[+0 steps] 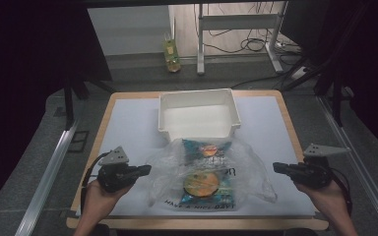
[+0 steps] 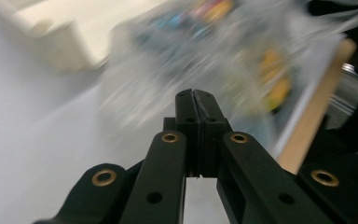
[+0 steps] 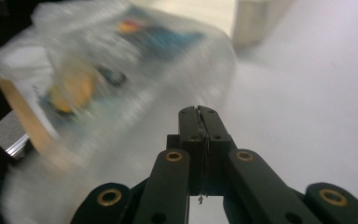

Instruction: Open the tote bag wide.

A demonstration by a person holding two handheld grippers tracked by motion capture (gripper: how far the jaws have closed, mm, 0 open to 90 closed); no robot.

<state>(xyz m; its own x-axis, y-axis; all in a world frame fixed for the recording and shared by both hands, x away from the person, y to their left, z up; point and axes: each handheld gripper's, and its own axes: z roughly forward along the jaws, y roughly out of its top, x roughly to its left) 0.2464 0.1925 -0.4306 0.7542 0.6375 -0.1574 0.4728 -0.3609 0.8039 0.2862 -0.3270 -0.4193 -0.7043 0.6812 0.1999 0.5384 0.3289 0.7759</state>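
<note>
A clear plastic bag (image 1: pixel 246 164) lies on the white table sheet (image 1: pixel 128 128) near the front middle, with black lettering along its front edge. Inside it are two colourful snack packets, one (image 1: pixel 205 147) behind the other (image 1: pixel 203 186). My left gripper (image 1: pixel 146 170) hovers just left of the bag, pointing right at it, jaws shut with nothing between them. My right gripper (image 1: pixel 276 167) hovers just right of the bag, pointing left, also shut and holding nothing. In the left gripper view the shut jaws (image 2: pixel 196 93) face the blurred bag (image 2: pixel 223 51). In the right gripper view the shut jaws (image 3: pixel 198 110) face the bag (image 3: pixel 121 65).
A white open bin (image 1: pixel 198 114) stands behind the bag at the table's middle back, seen too as the bin (image 2: pixel 51 32) and the bin (image 3: pixel 256 18). The wooden table edge (image 1: pixel 197 223) runs along the front. A bottle (image 1: pixel 171 55) and a desk frame (image 1: pixel 236 22) stand on the floor beyond.
</note>
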